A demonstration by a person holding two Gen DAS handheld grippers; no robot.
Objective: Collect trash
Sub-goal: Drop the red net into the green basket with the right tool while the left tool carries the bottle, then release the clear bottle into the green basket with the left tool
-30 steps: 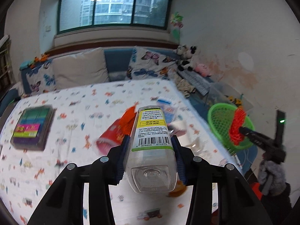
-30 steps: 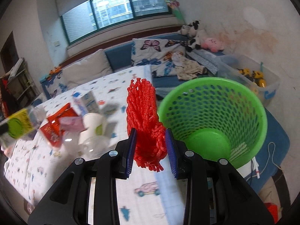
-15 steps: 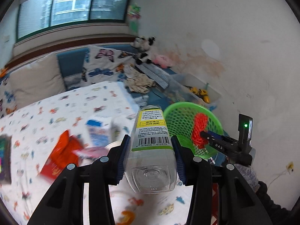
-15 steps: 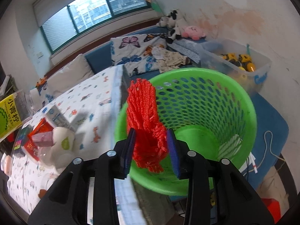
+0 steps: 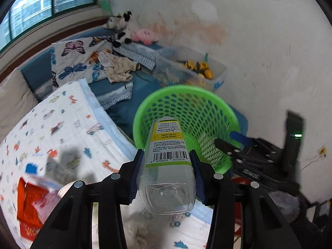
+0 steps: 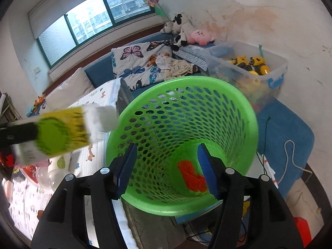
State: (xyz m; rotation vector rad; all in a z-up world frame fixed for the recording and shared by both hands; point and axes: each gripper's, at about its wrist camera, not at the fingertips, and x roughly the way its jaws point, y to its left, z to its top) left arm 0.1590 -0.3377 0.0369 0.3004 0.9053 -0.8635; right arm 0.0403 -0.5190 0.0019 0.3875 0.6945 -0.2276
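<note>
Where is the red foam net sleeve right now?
In the right wrist view the red foam net sleeve lies at the bottom of the green perforated plastic basket, below the open right gripper.

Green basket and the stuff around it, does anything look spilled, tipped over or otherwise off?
Nothing stands out. The green basket looks intact, with the red net lying inside it. The right gripper is open over the basket, and the left gripper firmly grips the clear bottle near the basket's rim. Nothing looks spilled.

Your printed bedsheet (image 5: 62,124) carries an orange-red packet (image 5: 27,203), a white cup (image 6: 60,162) and a clear plastic piece (image 6: 44,179); the green basket (image 6: 252,124) stands beside it.
</note>
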